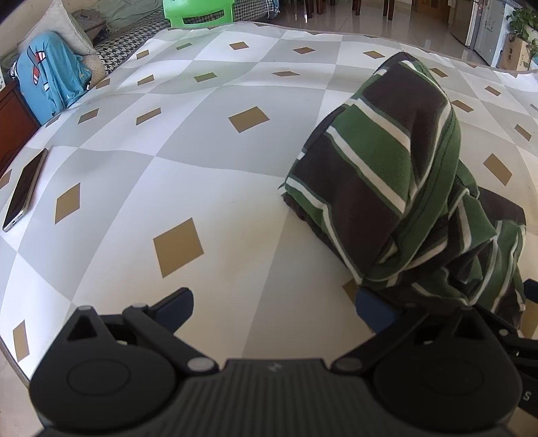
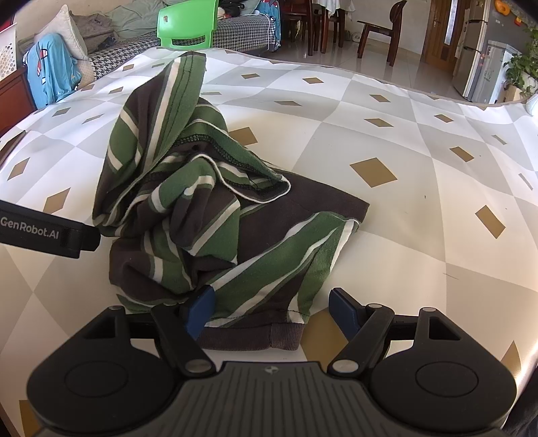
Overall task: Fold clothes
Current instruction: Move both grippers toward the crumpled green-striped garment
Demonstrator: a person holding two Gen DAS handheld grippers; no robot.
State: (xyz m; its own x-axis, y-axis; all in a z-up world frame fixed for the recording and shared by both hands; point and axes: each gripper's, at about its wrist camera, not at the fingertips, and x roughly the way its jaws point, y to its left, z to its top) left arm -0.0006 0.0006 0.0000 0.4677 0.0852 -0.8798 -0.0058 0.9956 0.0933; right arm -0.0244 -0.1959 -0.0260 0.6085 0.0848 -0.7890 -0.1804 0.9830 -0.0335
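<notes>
I saw the checked tablecloth [image 2: 403, 141] spread wide, the crumpled striped shirt [image 2: 208, 215] heaped at its middle. My right gripper [image 2: 272, 307] stood open astride the shirt's near hem; my left gripper [image 1: 274, 307] gaped empty beside the shirt. A phone [image 1: 23, 191] lay far left of it.

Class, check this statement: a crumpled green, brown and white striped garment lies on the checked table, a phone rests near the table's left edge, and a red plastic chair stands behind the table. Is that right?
Not quite: the plastic chair is bright green, not red, as the right wrist view shows. The rest holds: the striped garment lies crumpled on the checked table, and the phone rests near its left edge.
</notes>
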